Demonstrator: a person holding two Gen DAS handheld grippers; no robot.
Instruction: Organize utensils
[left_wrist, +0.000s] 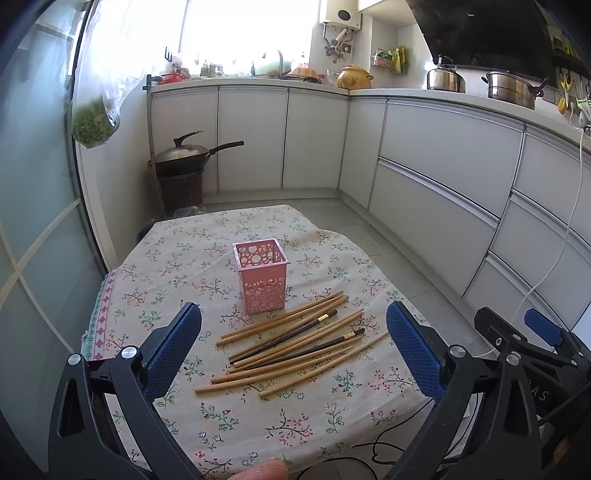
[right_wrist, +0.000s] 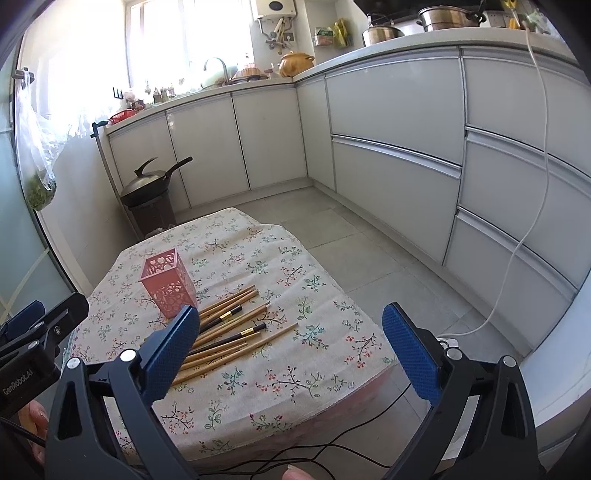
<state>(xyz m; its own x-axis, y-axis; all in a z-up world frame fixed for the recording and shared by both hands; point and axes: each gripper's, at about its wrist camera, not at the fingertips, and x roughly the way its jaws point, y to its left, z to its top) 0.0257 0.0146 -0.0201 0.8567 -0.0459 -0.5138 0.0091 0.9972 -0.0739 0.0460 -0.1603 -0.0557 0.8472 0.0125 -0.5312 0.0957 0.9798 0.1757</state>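
A pink perforated holder (left_wrist: 263, 275) stands upright on a small table with a floral cloth (left_wrist: 221, 417). Several bamboo chopsticks and two dark ones (left_wrist: 295, 347) lie loose just in front of it. My left gripper (left_wrist: 293, 315) is open and empty, above the chopsticks. In the right wrist view the holder (right_wrist: 168, 282) and the chopsticks (right_wrist: 229, 332) lie to the left. My right gripper (right_wrist: 290, 317) is open and empty, above the table's right part. The right gripper also shows in the left wrist view (left_wrist: 535, 332) at the right edge.
White kitchen cabinets (left_wrist: 436, 155) run along the back and right. A wok on a dark bin (left_wrist: 181, 173) stands behind the table. A white cable (right_wrist: 517, 240) hangs at the right, and black cables (right_wrist: 332, 446) lie on the floor by the table's front.
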